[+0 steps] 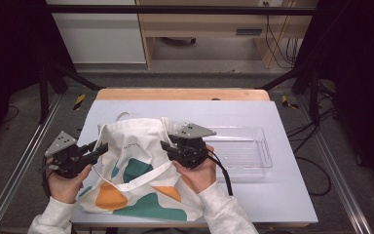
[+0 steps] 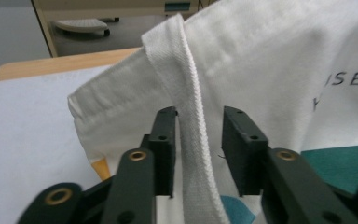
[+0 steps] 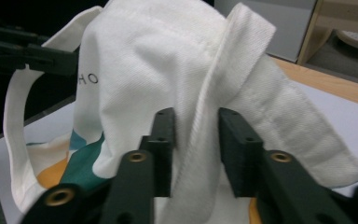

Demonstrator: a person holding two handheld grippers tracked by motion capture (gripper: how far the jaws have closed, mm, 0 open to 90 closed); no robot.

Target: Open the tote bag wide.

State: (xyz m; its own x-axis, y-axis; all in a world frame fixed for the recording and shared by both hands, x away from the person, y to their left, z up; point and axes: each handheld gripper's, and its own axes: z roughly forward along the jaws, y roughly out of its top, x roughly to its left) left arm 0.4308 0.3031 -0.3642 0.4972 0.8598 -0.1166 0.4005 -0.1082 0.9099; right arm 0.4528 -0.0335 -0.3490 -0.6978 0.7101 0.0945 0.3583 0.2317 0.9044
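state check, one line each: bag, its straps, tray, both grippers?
Tote bag: lies crumpled on the table, top edge lifted at both corners.
Left strap: runs between the left gripper jaws, touching one pad, gap at the other.
Right strap: sits between the right gripper jaws, not visibly pinched.
Clear tray: upright, empty, right of the bag.
Left gripper: part open.
Right gripper: part open.

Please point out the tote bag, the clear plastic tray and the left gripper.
tote bag (image 1: 141, 146): high view, on its white upper panel.
clear plastic tray (image 1: 262, 146): high view, on its right rim.
left gripper (image 2: 198, 140): left gripper view, midway between its fingertips, where the bag's strap runs.
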